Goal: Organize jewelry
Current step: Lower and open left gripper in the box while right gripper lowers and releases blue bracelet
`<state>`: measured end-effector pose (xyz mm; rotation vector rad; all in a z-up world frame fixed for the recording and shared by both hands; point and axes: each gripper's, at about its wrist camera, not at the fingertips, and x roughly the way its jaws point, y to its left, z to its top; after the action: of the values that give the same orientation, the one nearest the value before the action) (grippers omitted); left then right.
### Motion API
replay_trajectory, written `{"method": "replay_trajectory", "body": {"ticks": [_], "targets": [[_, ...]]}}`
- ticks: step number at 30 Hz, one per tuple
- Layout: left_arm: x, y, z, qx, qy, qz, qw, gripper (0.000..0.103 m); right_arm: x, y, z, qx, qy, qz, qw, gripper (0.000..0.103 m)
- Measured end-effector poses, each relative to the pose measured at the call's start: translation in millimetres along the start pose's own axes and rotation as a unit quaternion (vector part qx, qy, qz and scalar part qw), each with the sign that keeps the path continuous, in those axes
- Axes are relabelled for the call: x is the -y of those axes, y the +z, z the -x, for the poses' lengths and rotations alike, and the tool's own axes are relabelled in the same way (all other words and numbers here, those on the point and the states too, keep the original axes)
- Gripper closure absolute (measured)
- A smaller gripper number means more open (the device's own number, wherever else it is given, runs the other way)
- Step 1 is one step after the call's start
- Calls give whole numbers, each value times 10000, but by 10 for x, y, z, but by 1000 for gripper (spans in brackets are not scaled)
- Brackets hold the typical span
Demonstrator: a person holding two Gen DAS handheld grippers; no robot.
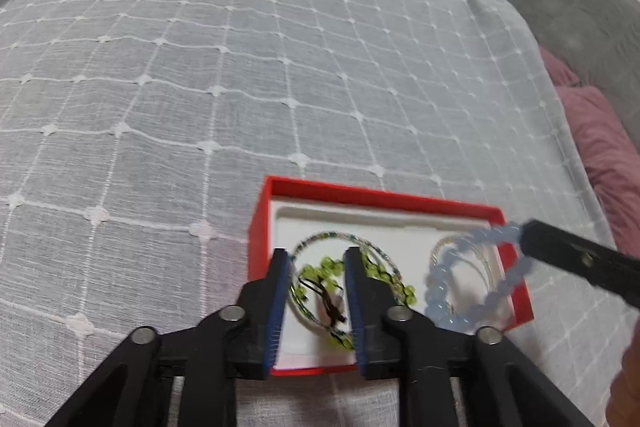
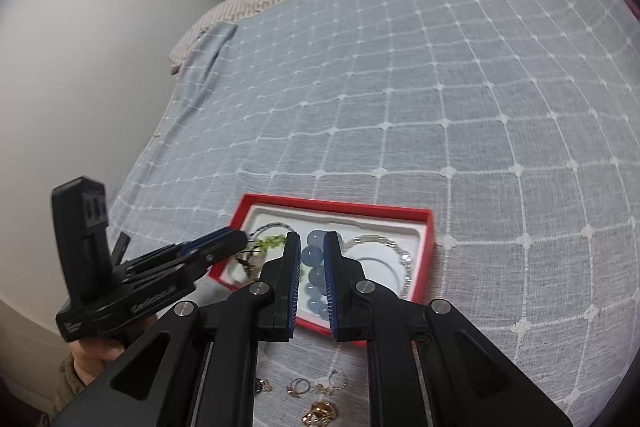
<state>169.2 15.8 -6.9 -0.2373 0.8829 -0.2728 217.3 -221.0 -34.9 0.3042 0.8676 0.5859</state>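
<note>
A red jewelry box point(image 1: 384, 197) with a white insert is lying on the bed's grey-blue checked blanket point(image 1: 240, 67), its long axis running left to right across both wrist views, open side up.

The left claw point(image 1: 316, 263) is hanging over the left half of the box, pointing down and away. Its jaws are standing apart, and nothing is being pressed between the blue pads; no earlier view is here to compare against. Showing through the gap is a green beaded bracelet point(image 1: 320, 269) with a dark cord, lying inside a thin wire bangle point(image 1: 320, 237) on the insert. Both are lying flat in the box, directly beneath and between the claw's fingers, not touched by them as far as the blurred view shows.

The right claw point(image 2: 313, 247) is gripping a pale blue beaded bracelet point(image 2: 316, 263). In the right wrist view the beads are sitting in a line between the two pads, running along the fingers from near to far. In the left wrist view the same bracelet point(image 1: 472, 275) is hanging as a loop from the claw's tip over the right half of the box, its lower beads reaching the box's near right area; whether they are touching the insert cannot be told. Behind it a silvery chain bracelet point(image 2: 384, 247) is lying in the right part of the insert.

On the blanket near the box's near edge, small rings and gold pieces point(image 2: 316, 399) are lying scattered.
</note>
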Motion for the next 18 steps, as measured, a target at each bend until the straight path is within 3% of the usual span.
{"method": "replay_trajectory", "body": {"ticks": [10, 13, 15, 18], "targets": [[129, -18, 129, 175, 250, -402, 9987, 66, -14, -24, 53, 115, -272, 136, 9995, 89], [146, -44, 210, 294, 483, -497, 9972, 57, -93, -54, 85, 141, -382, 295, 9987, 89], [170, -80, 285, 403, 630, -614, 9953, 53, -119, -77, 115, 155, -368, 349, 9986, 87], [256, -159, 386, 561, 936, -910, 9899, 46, -124, -109, 161, 169, -281, 304, 9990, 72]]}}
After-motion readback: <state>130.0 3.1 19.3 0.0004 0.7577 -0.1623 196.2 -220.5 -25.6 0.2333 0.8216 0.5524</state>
